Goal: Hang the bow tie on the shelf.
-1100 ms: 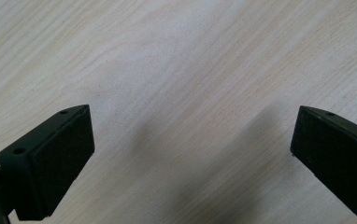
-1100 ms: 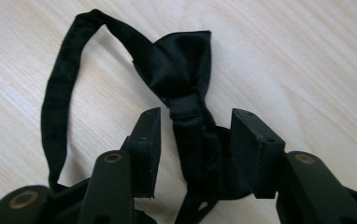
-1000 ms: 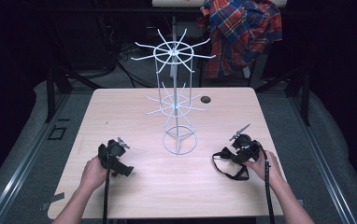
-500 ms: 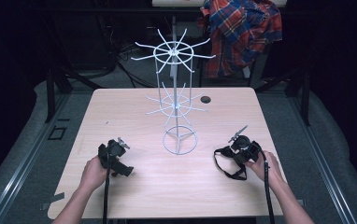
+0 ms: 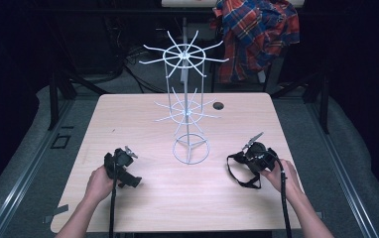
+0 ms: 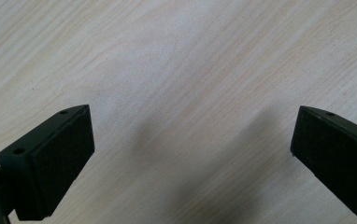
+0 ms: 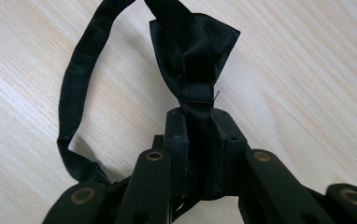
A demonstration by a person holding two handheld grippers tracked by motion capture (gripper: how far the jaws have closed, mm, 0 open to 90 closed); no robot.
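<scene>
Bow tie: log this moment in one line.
right gripper: shut on bow tie | left gripper: open, nothing held | table: white wire rack at centre

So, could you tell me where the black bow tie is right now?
In the high view the black bow tie lies at the table's near right, clamped in the right gripper, right of the white wire rack's ring base.

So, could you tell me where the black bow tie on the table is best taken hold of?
At the bow tie's pinched centre knot, where the right gripper is shut on it already. One wing fans out beyond the fingers, and the strap loops off to one side, so come from the side away from the strap.
</scene>
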